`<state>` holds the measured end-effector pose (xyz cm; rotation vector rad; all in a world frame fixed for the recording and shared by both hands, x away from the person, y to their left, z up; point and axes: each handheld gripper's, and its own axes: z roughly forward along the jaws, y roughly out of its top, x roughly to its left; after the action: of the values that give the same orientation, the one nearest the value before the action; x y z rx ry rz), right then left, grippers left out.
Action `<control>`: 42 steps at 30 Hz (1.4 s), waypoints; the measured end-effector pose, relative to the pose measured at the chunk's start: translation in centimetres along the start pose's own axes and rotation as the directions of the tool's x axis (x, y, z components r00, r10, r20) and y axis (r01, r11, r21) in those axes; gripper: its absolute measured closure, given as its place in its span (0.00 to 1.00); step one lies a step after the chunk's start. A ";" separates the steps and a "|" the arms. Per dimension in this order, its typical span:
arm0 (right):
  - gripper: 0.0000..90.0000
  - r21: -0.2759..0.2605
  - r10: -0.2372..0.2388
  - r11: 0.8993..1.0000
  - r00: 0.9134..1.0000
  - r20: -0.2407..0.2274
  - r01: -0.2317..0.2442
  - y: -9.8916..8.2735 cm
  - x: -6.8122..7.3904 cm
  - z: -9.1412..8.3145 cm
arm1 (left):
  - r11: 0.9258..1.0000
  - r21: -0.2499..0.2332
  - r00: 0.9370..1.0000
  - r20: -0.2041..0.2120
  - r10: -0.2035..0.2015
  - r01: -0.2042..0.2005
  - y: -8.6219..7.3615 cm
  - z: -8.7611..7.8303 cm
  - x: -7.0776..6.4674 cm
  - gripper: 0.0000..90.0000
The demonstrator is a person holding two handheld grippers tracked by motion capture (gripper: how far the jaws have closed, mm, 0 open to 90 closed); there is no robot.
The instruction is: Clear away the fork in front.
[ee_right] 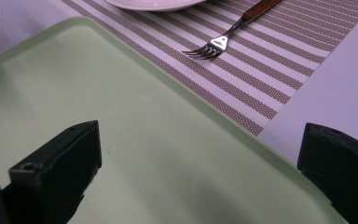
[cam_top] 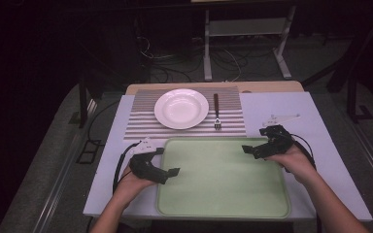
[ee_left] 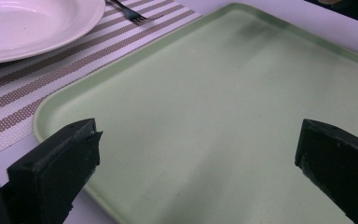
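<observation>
Listing the items on the tabletop (cam_top: pixel 281 104), which is covered in pale lilac-white.

Tray (cam_top: pixel 223 177): pale green, rectangular with rounded corners and a low raised rim, lying flat at the near middle of the tabletop. Its far edge runs just beside the near edge of the placemat. Nothing lies in it.

Left hand-held gripper (cam_top: pixel 167 162): held in the person's left hand at the tray's near-left corner, jaws spread wide apart and holding nothing. In the left gripper view, one jaw hangs over the tray's left rim and the other over the tray's inside.

Right hand-held gripper (cam_top: pixel 253 148): held in the person's right hand at the tray's far-right corner, jaws spread wide apart and holding nothing. In the right gripper view, one jaw stands over the tray's inside and the other beyond its rim, over the bare tabletop.

Placemat (cam_top: pixel 141 116): striped brown and white, at the far middle of the tabletop.

Plate (cam_top: pixel 181 108): white, round, shallow, resting on the placemat.

Fork (cam_top: pixel 216 110): dark wooden handle, metal tines pointing toward the tray, lying on the placemat just to the right of the plate and apart from it.
</observation>
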<state>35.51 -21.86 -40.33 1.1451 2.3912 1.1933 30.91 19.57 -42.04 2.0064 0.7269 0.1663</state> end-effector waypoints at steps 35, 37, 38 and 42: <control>0.15 0.097 0.024 0.995 1.000 0.008 -0.025 7.2 -1.7 6.8 | 1.000 -0.014 1.000 -0.009 -0.018 0.018 -0.1 -0.4 0.3 0.00; 0.16 0.102 0.030 0.994 0.999 0.012 -0.031 7.6 -1.9 7.2 | 1.000 -0.015 1.000 -0.011 -0.021 0.021 -0.2 -0.4 0.3 0.00; 0.16 0.102 0.030 0.994 0.999 0.012 -0.031 7.6 -1.9 7.2 | 1.000 -0.015 1.000 -0.011 -0.021 0.021 -0.2 -0.4 0.3 0.00; 0.17 0.128 0.047 0.990 0.999 0.025 -0.050 8.4 -2.4 8.0 | 1.000 -0.015 1.000 -0.007 -0.018 0.018 -0.2 -0.3 0.3 0.00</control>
<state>45.77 -16.04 -39.44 1.2552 2.4686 1.0483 30.93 20.05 -42.05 1.9852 0.7461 0.1680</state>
